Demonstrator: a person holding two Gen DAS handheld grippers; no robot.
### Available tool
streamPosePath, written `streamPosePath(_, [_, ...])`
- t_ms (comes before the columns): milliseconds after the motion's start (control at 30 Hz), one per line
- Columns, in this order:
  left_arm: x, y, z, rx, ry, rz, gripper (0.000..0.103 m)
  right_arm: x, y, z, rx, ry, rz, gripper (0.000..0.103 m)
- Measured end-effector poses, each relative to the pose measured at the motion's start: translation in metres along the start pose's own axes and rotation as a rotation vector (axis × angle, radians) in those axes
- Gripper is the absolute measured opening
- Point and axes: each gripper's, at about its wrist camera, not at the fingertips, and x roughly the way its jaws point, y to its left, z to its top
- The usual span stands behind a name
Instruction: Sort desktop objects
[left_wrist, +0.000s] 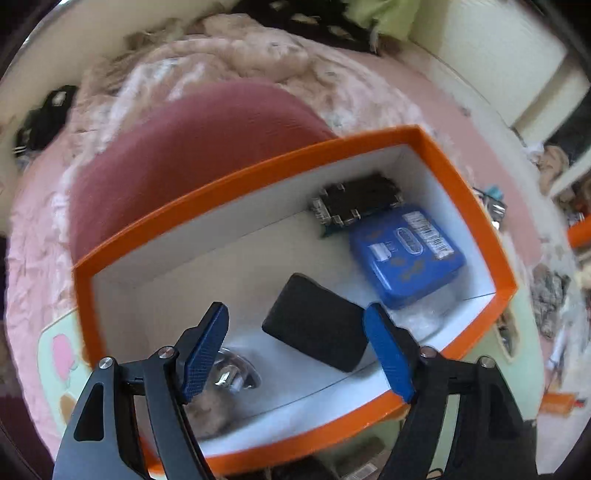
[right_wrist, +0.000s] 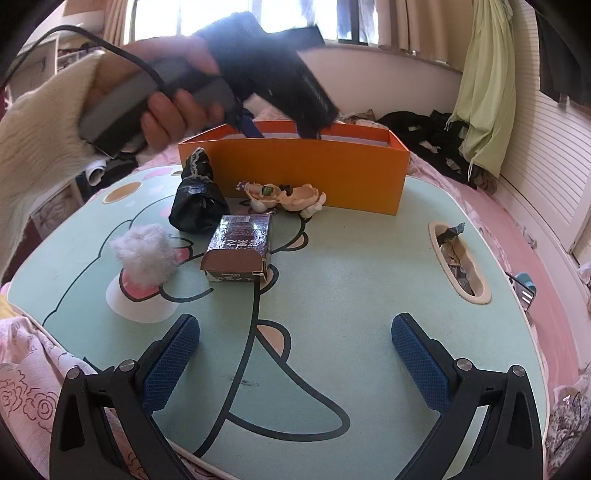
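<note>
My left gripper (left_wrist: 295, 325) is open above the orange box (left_wrist: 280, 177), with a black flat case (left_wrist: 317, 325) lying on the box floor between its fingers. The box also holds a blue tin (left_wrist: 406, 254), a black circuit-like piece (left_wrist: 358, 199) and a metal item (left_wrist: 232, 373). In the right wrist view the left gripper (right_wrist: 280, 125) hangs over the orange box (right_wrist: 295, 173). My right gripper (right_wrist: 295, 343) is open and empty above the table (right_wrist: 351, 277). On the table lie a brown carton (right_wrist: 240, 247), a white fluff ball (right_wrist: 146, 254), a black bag (right_wrist: 197, 199) and a cream shell figure (right_wrist: 291, 197).
A cup recess (right_wrist: 458, 258) in the table's right side holds wrappers. Pink bedding (right_wrist: 517, 236) surrounds the table; a dark red cushion (left_wrist: 192, 147) lies behind the box. Clothes (right_wrist: 436, 136) lie at the back right.
</note>
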Motion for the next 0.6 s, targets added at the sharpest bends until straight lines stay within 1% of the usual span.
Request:
streamPosePath(67, [0.003,0.006,0.003,-0.035,0.027,-0.052,0.077,0.0,0.0,0.001,0.0,0.0,0.0,0.103])
streamPosePath(100, [0.003,0.009,0.004,-0.05,0.039,-0.086,0.072,0.0,0.0,0.0,-0.001,0.0,-0.001,0.103])
streamPosePath(133, [0.002,0.013,0.005,-0.065,0.035,-0.124,0.057,0.0,0.0,0.0,-0.001,0.0,-0.001,0.103])
streamPosePath(200, [-0.001,0.025,0.004,-0.105,0.032,-0.181,0.043,0.0,0.0,0.0,0.0,-0.001,0.0,0.103])
streamPosePath(267, [-0.002,0.034,0.001,-0.126,0.015,-0.193,0.041,0.0,0.0,0.0,0.0,0.0,0.0,0.103])
streamPosePath(367, [-0.003,0.045,-0.005,-0.162,-0.005,-0.245,0.039,0.0,0.0,0.0,0.0,0.0,-0.001,0.103])
streamPosePath(400, [-0.005,0.049,-0.006,-0.174,-0.028,-0.25,0.036,0.0,0.0,0.0,0.0,0.0,0.0,0.103])
streamPosePath(433, [-0.008,0.053,-0.007,-0.185,-0.054,-0.26,0.027,0.0,0.0,0.0,0.001,0.0,0.0,0.103])
streamPosePath(467, [-0.014,0.056,-0.008,-0.195,-0.086,-0.279,0.025,0.0,0.0,0.0,0.001,0.0,0.0,0.103])
streamPosePath(500, [-0.022,0.059,-0.009,-0.197,-0.115,-0.291,0.0,0.0,0.0,0.0,0.001,0.0,0.0,0.103])
streamPosePath(567, [-0.032,0.061,-0.008,-0.191,-0.142,-0.311,0.0,0.0,0.0,0.0,0.002,0.0,0.0,0.103])
streamPosePath(600, [-0.032,0.061,-0.006,-0.187,-0.125,-0.291,0.0,0.0,0.0,0.0,0.002,0.001,-0.001,0.103])
